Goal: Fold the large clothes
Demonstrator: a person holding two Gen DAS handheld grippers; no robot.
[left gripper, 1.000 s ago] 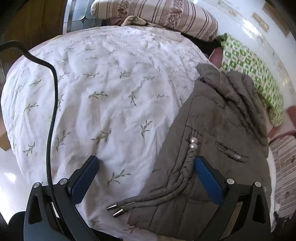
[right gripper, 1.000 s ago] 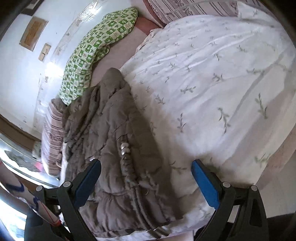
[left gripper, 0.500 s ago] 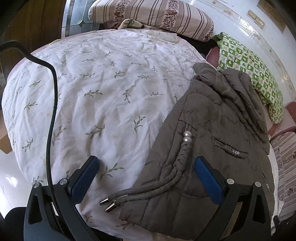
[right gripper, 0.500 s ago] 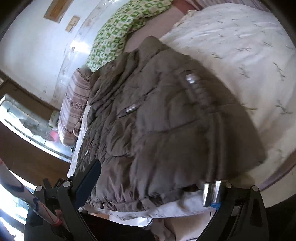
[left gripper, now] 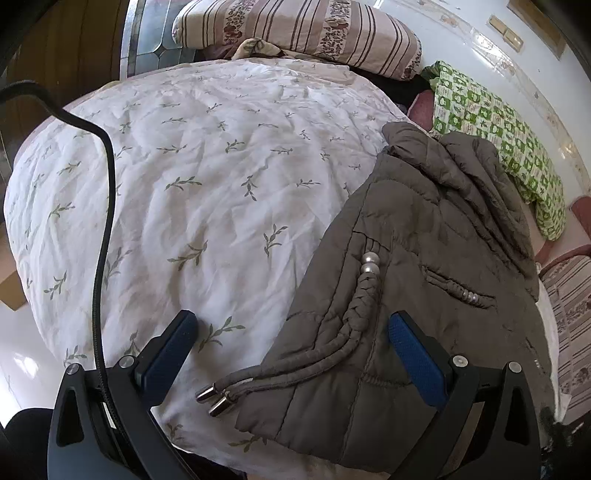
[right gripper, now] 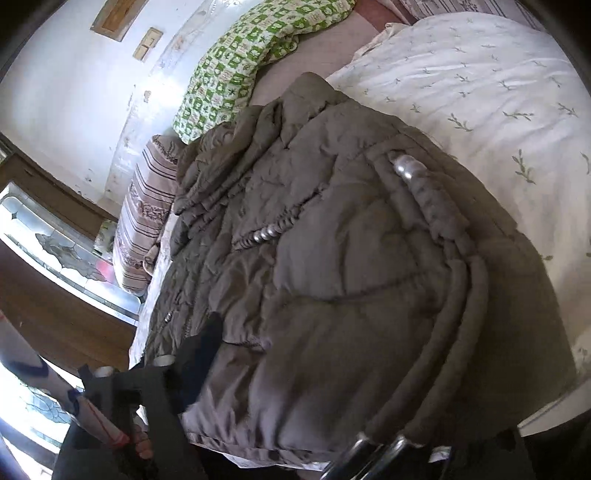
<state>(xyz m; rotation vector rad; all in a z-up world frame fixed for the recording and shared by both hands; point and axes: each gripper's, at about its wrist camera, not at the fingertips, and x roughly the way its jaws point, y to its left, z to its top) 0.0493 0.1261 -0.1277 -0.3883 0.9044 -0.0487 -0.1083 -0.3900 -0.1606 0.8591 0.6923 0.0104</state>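
While right gripper (right gripper: pixel 280 373) jaws close around the jacket (right gripper: pixel 332 258) hem, left gripper (left gripper: pixel 291 354) gapes, cords (left gripper: pixel 295 373) between: next, lift and fold.

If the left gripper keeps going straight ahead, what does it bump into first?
Probably the grey-brown padded jacket's left edge and braided drawstring, lying between the open left gripper's fingers; depth is uncertain.

This was a bedroom in a home — a bed (left gripper: pixel 207 155) spread with a white quilt printed with small green sprigs filled most of both views. Striped pillows (left gripper: pixel 295 33) with floral bands lay at its head, and a green-checked pillow (left gripper: pixel 491 129) rested against a white painted wall (right gripper: pixel 66 85). Dark wooden furniture with leaded glass panels (right gripper: pixel 62 254) stood close by — household fittings throughout.
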